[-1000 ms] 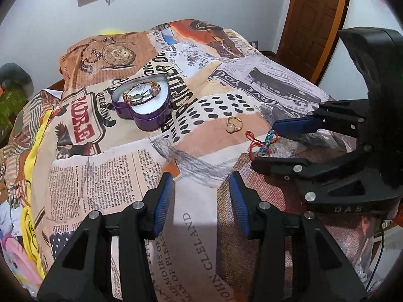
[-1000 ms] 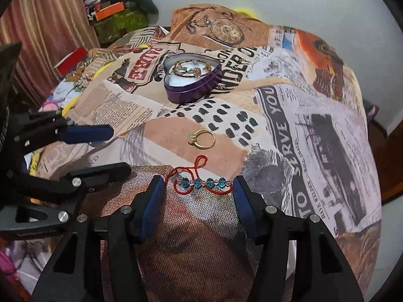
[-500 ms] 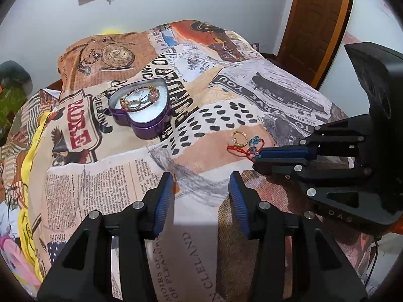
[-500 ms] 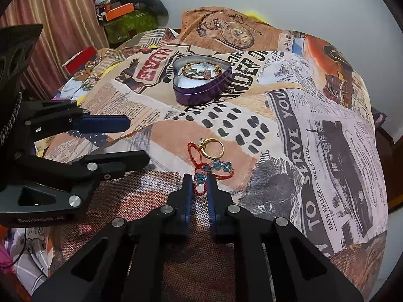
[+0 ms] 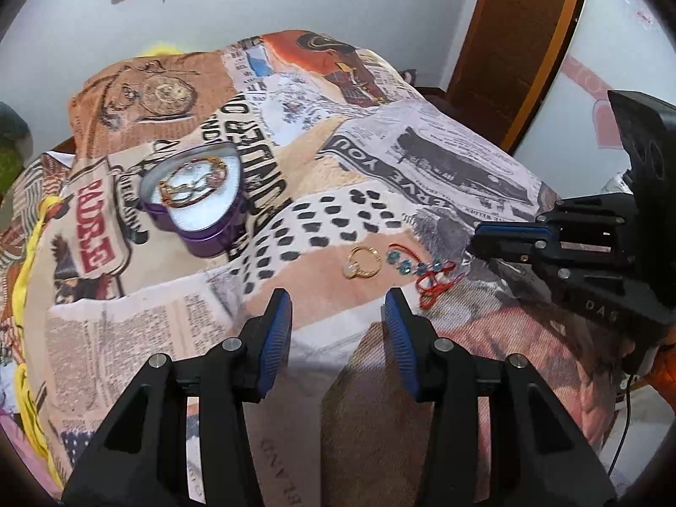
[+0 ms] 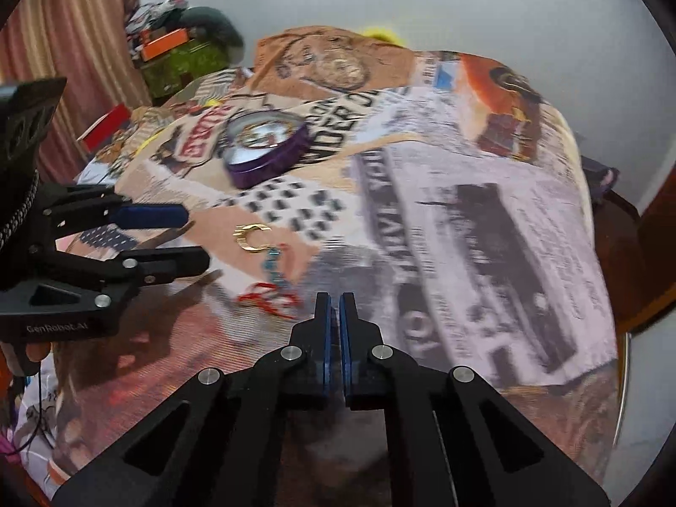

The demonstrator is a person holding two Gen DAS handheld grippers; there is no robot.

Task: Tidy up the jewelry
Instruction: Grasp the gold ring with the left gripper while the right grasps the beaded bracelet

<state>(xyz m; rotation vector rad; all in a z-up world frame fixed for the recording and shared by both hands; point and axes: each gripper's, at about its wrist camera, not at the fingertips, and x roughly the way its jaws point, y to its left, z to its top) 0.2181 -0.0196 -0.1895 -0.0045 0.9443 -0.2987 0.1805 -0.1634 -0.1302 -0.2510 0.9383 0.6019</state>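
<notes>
A purple heart-shaped tin (image 5: 198,207) with jewelry inside sits open on the patterned bedspread; it also shows in the right wrist view (image 6: 266,152). A gold ring (image 5: 363,263) lies beside a red thread bracelet with blue beads (image 5: 422,272); the ring (image 6: 252,238) and bracelet (image 6: 270,285) also show in the right wrist view. My left gripper (image 5: 336,333) is open and empty, short of the ring. My right gripper (image 6: 333,312) is shut with nothing between the pads, just right of the bracelet; it also shows in the left wrist view (image 5: 477,249).
The bedspread (image 5: 422,152) drops off at the right edge toward a wooden door (image 5: 515,42). Clutter and a curtain (image 6: 63,42) stand at the left of the bed. The left gripper shows in the right wrist view (image 6: 186,236).
My right gripper shut on the bracelet, then pulled away to the right without it. The bracelet now lies stretched out beside the ring. My left gripper stays open.
</notes>
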